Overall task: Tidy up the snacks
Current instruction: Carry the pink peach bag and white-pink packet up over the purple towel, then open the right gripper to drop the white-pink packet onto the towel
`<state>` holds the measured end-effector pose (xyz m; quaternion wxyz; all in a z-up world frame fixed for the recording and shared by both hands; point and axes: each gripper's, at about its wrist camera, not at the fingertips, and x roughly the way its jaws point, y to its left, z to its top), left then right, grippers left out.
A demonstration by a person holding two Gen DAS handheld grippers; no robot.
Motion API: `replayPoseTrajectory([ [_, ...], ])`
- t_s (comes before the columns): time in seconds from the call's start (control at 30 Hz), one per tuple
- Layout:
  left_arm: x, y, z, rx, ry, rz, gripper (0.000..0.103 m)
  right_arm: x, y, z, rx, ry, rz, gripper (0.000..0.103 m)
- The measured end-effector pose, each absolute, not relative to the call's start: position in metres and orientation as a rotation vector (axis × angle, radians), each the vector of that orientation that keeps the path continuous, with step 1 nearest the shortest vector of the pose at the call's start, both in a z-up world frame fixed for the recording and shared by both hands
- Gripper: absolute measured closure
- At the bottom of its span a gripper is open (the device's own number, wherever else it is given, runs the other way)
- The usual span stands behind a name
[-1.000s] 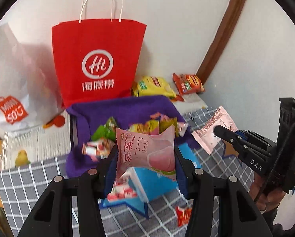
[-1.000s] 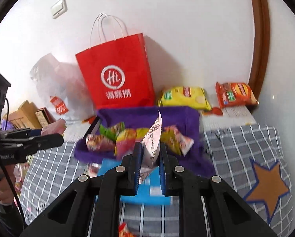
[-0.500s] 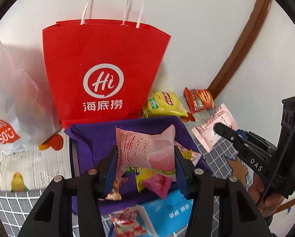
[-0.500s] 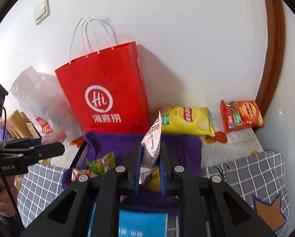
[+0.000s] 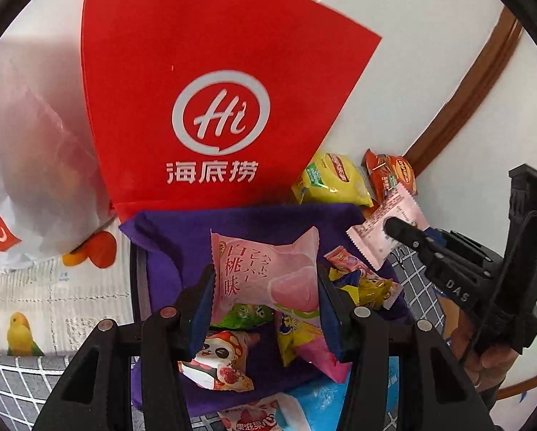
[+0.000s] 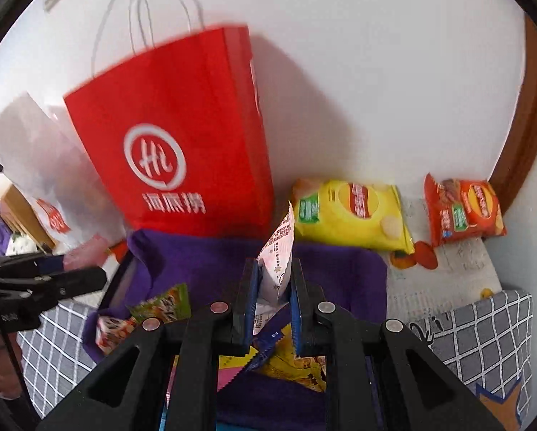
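My left gripper (image 5: 264, 287) was clamped on a pink peach-flavour snack packet (image 5: 268, 274), its pads pressing on the packet's two short ends, and the packet hung above the purple cloth-lined box (image 5: 182, 237). My right gripper (image 6: 273, 287) was closed almost completely on a thin pink-and-white sachet (image 6: 277, 262), which stood on edge between the pads, its top corner pointing up; seen from the left wrist, that sachet was over the box's right rim. Both packets were clear of the box's contents.

Inside the box lay loose snacks: a panda-print packet (image 5: 218, 362) near the front left, a green packet (image 5: 243, 314) behind it, a yellow-and-pink packet (image 5: 300, 337) under my left gripper's right pad, and more yellow and pink wrappers toward the right side.

Behind the box a red paper bag (image 5: 211, 89) with white handles stood upright against the wall, and a translucent white plastic bag (image 5: 27, 165) sat to its left. To the right of the red bag, along the wall, lay a yellow crisp bag (image 6: 351, 212) and, further into the corner, an orange-red crisp bag (image 6: 462, 210). A grey checked cloth (image 6: 484, 330) covered the surface to the box's right.
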<state>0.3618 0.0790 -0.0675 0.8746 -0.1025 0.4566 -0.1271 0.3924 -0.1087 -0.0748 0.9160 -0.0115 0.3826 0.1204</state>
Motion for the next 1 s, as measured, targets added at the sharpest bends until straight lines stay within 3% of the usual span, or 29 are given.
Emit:
replayPoseTrajectory([
  [1.0,0.372,0.073,-0.086,-0.217,0.998,-0.275,0.054,0.412,-0.114,-0.116,-0.063,0.954,0.253,0.086],
])
